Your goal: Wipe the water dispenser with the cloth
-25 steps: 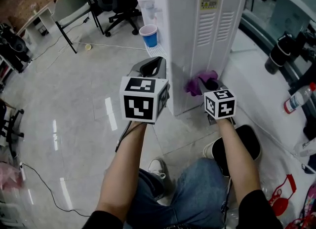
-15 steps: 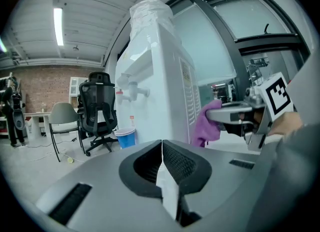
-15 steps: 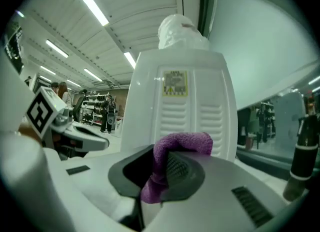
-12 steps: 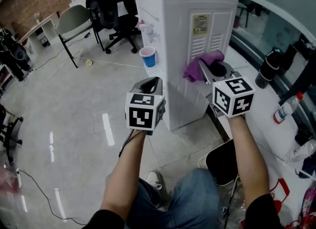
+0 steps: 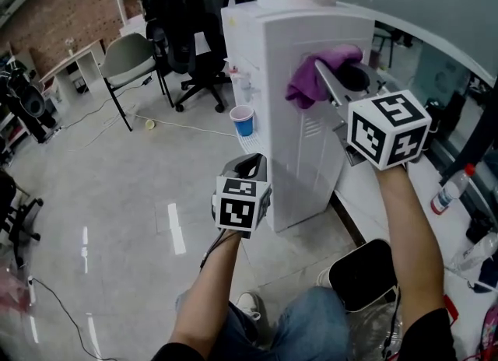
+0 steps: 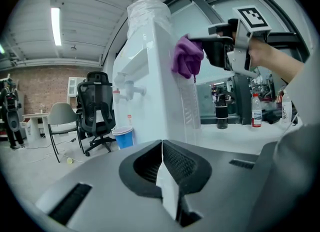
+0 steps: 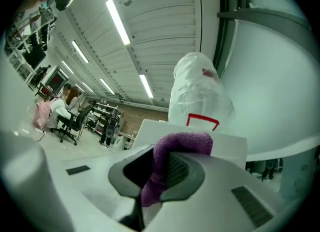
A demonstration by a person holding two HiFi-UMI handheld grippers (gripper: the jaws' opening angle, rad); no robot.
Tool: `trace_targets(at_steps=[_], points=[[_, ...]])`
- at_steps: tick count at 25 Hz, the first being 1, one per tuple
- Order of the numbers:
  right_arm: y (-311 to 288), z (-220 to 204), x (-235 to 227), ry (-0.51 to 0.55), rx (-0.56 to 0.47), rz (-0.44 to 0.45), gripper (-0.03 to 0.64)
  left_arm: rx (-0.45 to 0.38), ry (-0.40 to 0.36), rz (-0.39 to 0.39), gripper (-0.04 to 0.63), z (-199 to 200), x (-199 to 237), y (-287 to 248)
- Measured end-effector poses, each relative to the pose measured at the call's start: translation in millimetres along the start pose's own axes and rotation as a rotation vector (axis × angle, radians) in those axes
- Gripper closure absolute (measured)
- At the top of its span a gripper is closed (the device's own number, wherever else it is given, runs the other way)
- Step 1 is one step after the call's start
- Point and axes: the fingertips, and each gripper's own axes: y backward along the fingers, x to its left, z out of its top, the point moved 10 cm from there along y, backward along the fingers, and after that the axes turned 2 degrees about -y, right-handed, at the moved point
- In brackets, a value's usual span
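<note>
Most of the head view's left half is glossy grey floor [image 5: 101, 196], and at upper centre we see the tall white water dispenser [image 5: 284, 141], its plastic-wrapped bottle [image 7: 197, 93] on top. Behind it, at the upper left, stand a black office chair [image 5: 187, 33] and a grey chair [image 5: 128, 60]. We hold the right gripper [image 7: 161, 168] high at the upper right, its jaws clamped on the purple cloth [image 5: 311, 79], which hangs against the top edge of the dispenser's side panel. The left gripper [image 5: 247, 166] sits lower at the frame's centre, in front of the dispenser and clear of it, its jaws pressed together with nothing between them. Smallest, a blue cup [image 5: 243, 120] rests on the dispenser's front tray under the taps
</note>
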Motion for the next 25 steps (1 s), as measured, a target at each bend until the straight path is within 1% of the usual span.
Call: trace_targets(at_steps=[7, 11, 18, 25], points=[[-22, 50, 7, 0.019, -0.095, 0.047, 0.575, -0.007, 0.017, 0.016, 0.568, -1, 4, 4], [-34, 58, 14, -0.009, -0.105, 0.06, 0.577, -0.013, 0.021, 0.007, 0.568, 0, 3, 5], [-35, 34, 20, -0.018, -0.064, 0.061, 0.577, -0.016, 0.019, 0.011, 0.568, 0, 5, 6], [-29, -14, 33, -0.055, -0.015, 0.071, 0.576, -0.015, 0.012, 0.024, 0.568, 0, 6, 8]])
